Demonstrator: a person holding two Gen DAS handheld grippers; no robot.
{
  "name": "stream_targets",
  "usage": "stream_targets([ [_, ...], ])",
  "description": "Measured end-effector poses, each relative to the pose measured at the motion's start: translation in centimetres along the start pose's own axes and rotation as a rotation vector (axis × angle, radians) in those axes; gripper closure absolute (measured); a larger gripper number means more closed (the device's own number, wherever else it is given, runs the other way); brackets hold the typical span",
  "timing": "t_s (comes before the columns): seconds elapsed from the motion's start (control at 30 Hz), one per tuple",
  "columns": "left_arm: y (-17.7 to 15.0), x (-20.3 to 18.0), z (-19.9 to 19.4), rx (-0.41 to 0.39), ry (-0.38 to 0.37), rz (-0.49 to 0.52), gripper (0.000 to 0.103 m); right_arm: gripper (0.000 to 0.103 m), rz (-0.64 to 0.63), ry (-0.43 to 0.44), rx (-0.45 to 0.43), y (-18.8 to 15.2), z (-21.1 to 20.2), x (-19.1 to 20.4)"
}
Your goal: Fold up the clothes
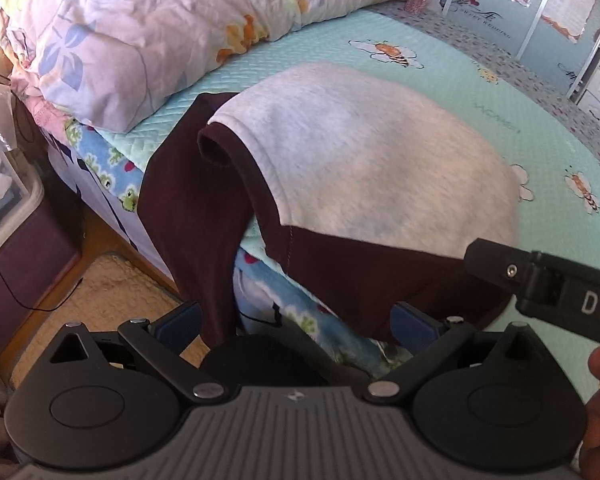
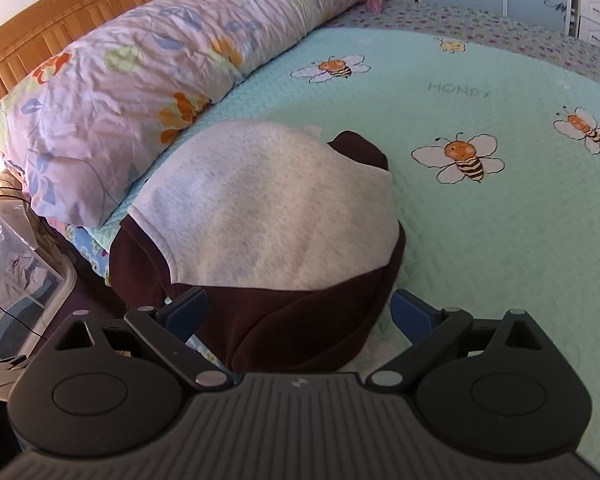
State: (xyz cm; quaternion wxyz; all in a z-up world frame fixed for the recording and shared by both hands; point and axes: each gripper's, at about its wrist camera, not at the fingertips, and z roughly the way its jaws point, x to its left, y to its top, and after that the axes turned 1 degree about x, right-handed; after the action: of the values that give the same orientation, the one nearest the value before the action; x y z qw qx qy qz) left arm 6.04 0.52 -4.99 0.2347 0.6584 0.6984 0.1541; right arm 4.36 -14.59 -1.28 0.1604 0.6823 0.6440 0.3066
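On one bee-print bedspread (image 2: 480, 240) lies one grey-and-maroon garment (image 2: 268, 216), both tongs (image 1: 296, 320) (image 2: 300, 312) spread, gripping nothing.

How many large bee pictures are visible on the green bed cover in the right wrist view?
3: a bee near the floral quilt, a bee right of the sweater, a bee at the right edge. The sweater may hide more.

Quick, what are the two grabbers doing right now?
Left gripper: open, holding nothing.
Right gripper: open around the sweater, not gripping it.
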Motion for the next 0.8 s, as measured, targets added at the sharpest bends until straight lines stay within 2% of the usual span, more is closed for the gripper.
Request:
stream_targets([
  [0.3, 3.3, 0.7, 2.6, -0.002, 0.033, 0.024, 0.0, 0.005, 0.054, 0.006, 0.044, 1.6, 3.4, -0.8],
  [0.43, 4.7, 1.6, 4.1, -0.005, 0.02, 0.002, 0.0, 0.005, 0.103, -0.003, 0.062, 1.8, 5.0, -2.3],
  [0.67, 6.5, 2.1, 8.7, 0.027, 0.06, 0.0, 0.0, 0.005, 0.143, -0.03, 0.075, 1.8, 7.9, -3.6],
  [0.8, 6.7, 3.0, 11.5, 0.059, 0.011, -0.052, 0.0, 0.005, 0.221, 0.06, 0.158, 1.1, 10.7, -4.9],
])
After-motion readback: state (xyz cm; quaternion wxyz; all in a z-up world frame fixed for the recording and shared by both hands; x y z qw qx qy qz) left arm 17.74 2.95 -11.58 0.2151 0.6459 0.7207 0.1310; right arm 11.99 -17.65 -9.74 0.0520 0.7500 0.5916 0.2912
